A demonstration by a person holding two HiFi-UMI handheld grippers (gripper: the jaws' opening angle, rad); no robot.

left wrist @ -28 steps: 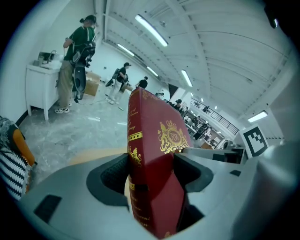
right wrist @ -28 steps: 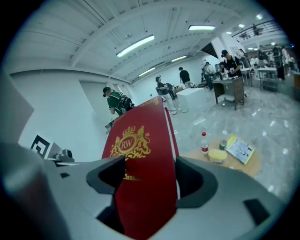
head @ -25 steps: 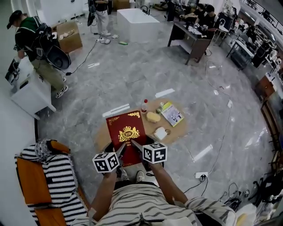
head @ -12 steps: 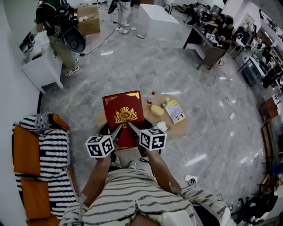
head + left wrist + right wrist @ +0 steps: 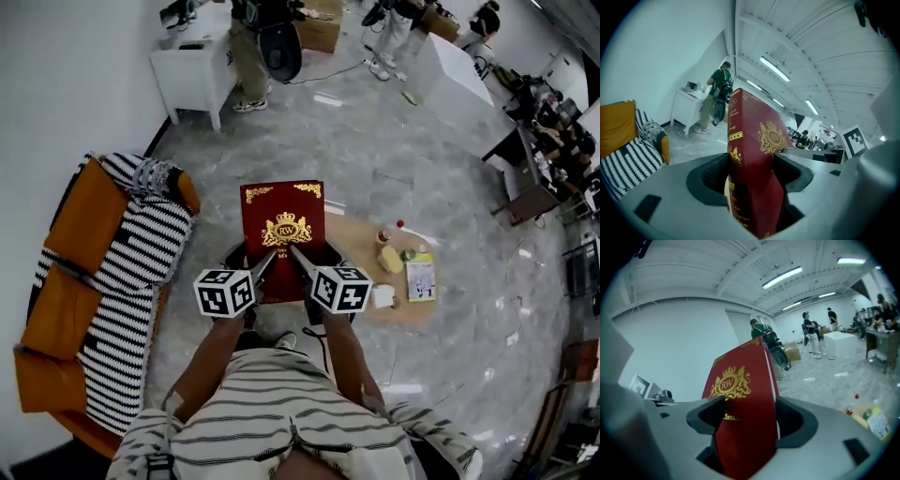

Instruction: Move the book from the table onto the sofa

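Head view: book (image 5: 281, 234) is off the table (image 5: 361, 248), held out in front of the person, cover up, over the table's left edge. Sofa (image 5: 103, 281) is off to the left, well apart.

Left gripper (image 5: 265, 262) and right gripper (image 5: 298, 257) both clamp the book's near edge. Each gripper view shows its jaws closed narrow on the red cover, left at the spine side, right at the page-edge side.

Risks from here:
- Grip is on one edge only and the rest overhangs, so a fast swing left could make the book droop or slide out of the jaws.
- If the two grippers drift apart or rotate differently, the book twists and one side may let go.
- If the right side loosens, the pages could fan open.
- Releasing early means it lands on the floor between table and sofa.
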